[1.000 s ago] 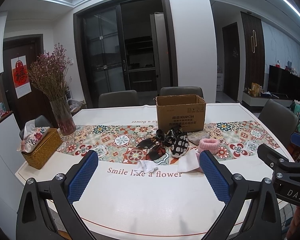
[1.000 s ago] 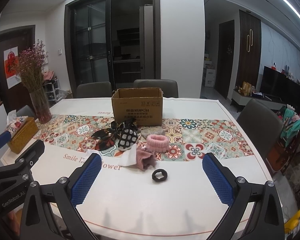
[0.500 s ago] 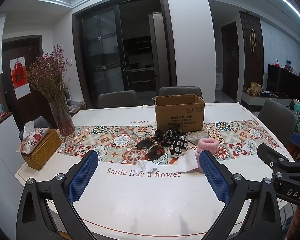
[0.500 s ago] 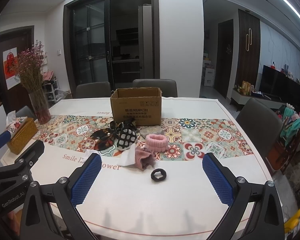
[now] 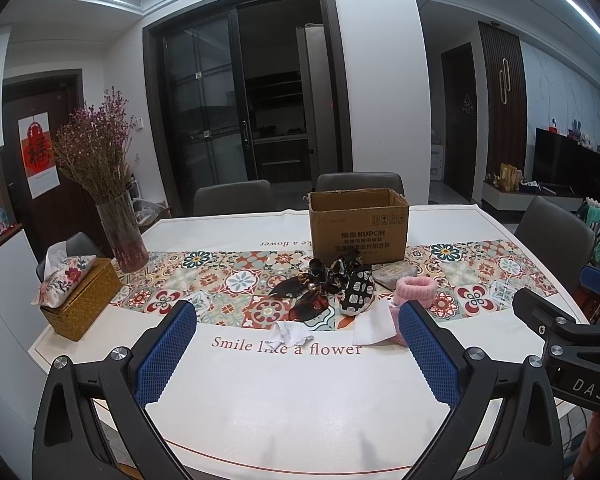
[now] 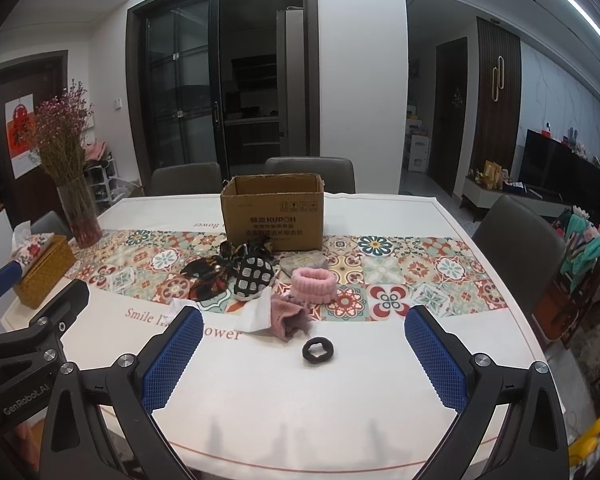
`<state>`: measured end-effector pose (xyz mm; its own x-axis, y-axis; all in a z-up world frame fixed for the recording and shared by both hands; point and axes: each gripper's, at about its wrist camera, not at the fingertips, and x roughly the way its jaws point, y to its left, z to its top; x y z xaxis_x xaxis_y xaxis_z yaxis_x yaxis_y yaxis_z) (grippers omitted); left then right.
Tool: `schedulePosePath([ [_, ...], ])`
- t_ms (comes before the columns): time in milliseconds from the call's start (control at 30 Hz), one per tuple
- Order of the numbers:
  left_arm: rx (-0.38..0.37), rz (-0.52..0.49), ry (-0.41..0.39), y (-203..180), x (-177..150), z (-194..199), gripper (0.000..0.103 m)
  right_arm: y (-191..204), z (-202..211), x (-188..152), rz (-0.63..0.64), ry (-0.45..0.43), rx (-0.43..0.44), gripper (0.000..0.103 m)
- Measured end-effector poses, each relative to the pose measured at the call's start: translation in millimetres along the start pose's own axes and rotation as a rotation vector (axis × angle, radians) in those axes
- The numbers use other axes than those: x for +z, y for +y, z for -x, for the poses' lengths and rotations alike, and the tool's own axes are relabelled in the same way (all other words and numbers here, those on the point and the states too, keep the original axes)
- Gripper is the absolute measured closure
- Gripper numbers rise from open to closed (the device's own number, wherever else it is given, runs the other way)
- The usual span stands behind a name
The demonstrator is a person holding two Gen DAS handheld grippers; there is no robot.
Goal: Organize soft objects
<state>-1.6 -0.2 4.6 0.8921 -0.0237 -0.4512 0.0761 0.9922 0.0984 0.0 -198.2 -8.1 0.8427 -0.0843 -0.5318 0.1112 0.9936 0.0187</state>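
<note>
Hardly anything has changed since the earlier frames: both grippers, left (image 5: pixel 298 354) and right (image 6: pixel 302 360), still hover spread wide and empty over the table (image 6: pixel 380 420). The soft items (pink band (image 6: pixel 313 283), black ring (image 6: pixel 318 350)) lie before the box (image 6: pixel 274 216).

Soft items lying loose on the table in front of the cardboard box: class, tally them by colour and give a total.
Pink: 2, fluffy pink band, dusty pink cloth
White: 2, folded white cloth, small white cloth
Black or dark patterned: 3, black ring scrunchie, black-and-white pouch, dark floral scarf
Grey: 1, grey pouch
Total: 8
</note>
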Motion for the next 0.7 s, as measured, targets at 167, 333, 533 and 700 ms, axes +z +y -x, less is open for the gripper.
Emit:
schedulePosePath([
  [167, -0.005, -0.004, 0.006, -1, 1, -5, 0.000, -2, -4, -2, -0.008, 0.011, -0.002, 0.001],
  [333, -0.019, -0.016, 0.021, -3, 3, -14, 0.000, -6, -14, -3, -0.027, 0.035, -0.013, 0.001],
  [533, -0.041, -0.038, 0.049, -7, 5, -30, 0.000, -9, -30, -2, -0.059, 0.075, -0.034, 0.001],
  [700, -0.068, -0.072, 0.068, -14, 5, -51, 0.001, -15, -52, -5, -0.098, 0.125, -0.060, 0.001],
])
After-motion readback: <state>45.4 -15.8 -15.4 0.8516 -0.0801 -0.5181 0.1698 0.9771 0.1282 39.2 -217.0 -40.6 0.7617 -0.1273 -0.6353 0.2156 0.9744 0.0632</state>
